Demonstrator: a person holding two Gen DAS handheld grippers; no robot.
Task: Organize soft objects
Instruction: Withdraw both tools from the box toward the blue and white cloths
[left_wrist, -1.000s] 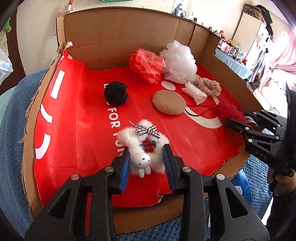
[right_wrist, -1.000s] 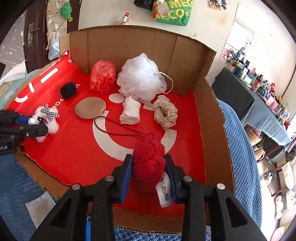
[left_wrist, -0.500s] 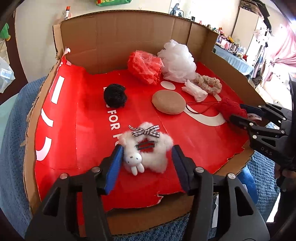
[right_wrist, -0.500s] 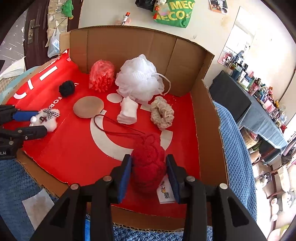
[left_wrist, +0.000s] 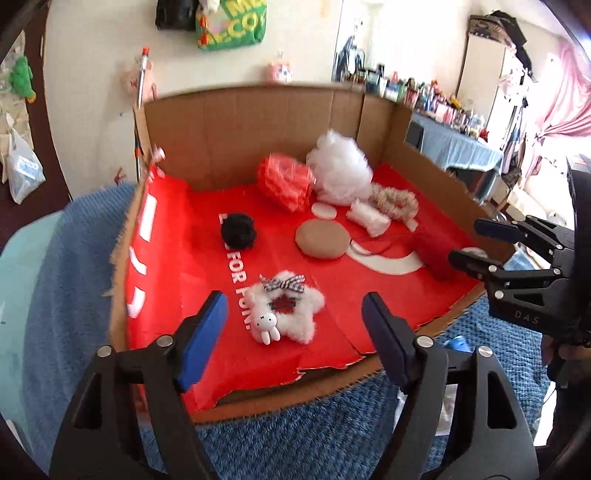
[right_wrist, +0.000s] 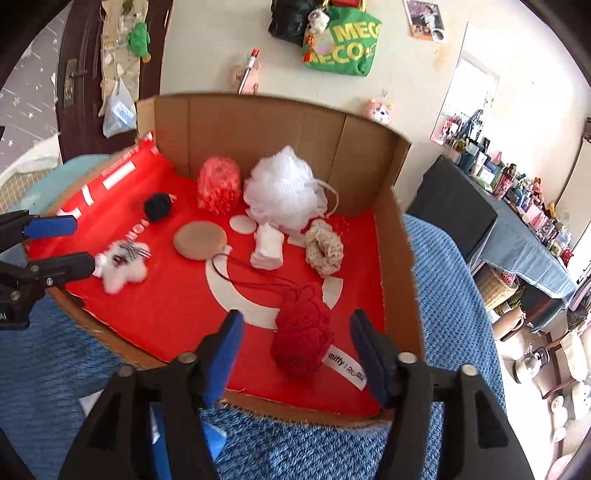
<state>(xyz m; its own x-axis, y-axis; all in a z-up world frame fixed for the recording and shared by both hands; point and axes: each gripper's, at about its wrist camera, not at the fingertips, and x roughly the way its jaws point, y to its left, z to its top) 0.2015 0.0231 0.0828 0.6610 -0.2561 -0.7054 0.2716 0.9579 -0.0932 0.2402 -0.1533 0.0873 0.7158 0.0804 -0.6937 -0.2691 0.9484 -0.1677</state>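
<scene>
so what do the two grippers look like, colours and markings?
Both alike: the left gripper and right gripper are black skeletal frames with triangular cutouts and silver pivot bolts, with blue pads lining the jaws. The right one's side reads "DAS". No cables or sleeves visible.

- A blue knitted blanket (right_wrist: 443, 280) lies under the cardboard box and spreads out on both sides of it.
- A green bag (right_wrist: 341, 42) with yellow letters hangs on the pale wall behind the box, beside a black bag (right_wrist: 290, 20).
- A small green plush toy (right_wrist: 139, 38) hangs near the dark door (right_wrist: 79, 74) at the left.
- A white plastic bag (right_wrist: 118, 110) hangs below this toy.
- A marker with an orange cap (right_wrist: 248, 70) is fixed on the wall above the box.
- A long table with a blue-grey cloth (right_wrist: 524, 240) stands at the right, with many small bottles on it.
- A pink curtain (left_wrist: 561, 110) hangs at the far right.
</scene>
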